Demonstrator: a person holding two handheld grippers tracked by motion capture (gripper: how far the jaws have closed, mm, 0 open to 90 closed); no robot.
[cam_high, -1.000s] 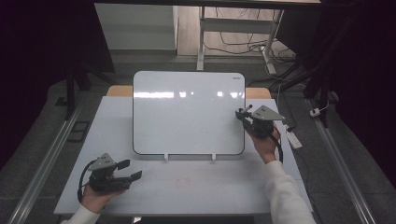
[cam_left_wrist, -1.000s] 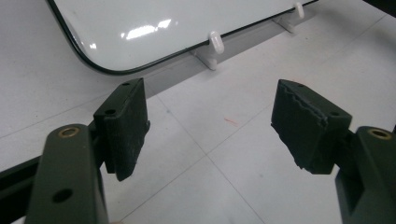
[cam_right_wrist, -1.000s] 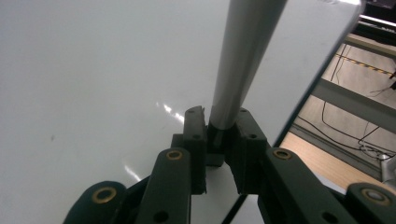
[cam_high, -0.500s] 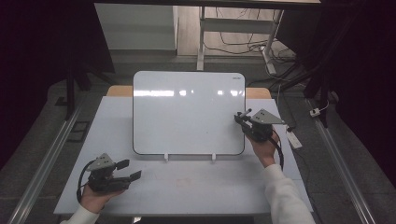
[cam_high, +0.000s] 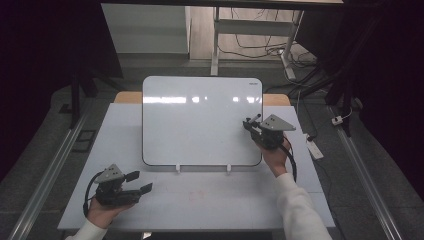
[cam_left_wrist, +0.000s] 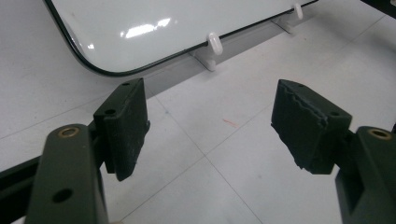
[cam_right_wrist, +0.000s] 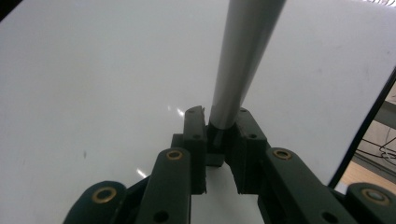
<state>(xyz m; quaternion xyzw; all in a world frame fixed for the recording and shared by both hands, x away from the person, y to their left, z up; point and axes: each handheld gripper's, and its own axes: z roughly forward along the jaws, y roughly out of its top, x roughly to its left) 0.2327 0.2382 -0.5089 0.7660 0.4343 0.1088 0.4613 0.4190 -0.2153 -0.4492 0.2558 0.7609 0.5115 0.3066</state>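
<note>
Right gripper (cam_high: 252, 123): clamped on a grey marker (cam_right_wrist: 243, 56), at the whiteboard (cam_high: 200, 120).
Left gripper (cam_high: 139, 182): jaws apart, empty, over the worktop (cam_high: 210, 195).

No text can be read; a small dark mark at the top right corner of the whiteboard (cam_high: 202, 120) is too tiny.

Overhead light glares in streaks across the whiteboard (cam_high: 202, 120); surroundings fall dark; the marker (cam_right_wrist: 245, 51) blurs close to the lens; table (cam_left_wrist: 224, 154) evenly lit.
</note>
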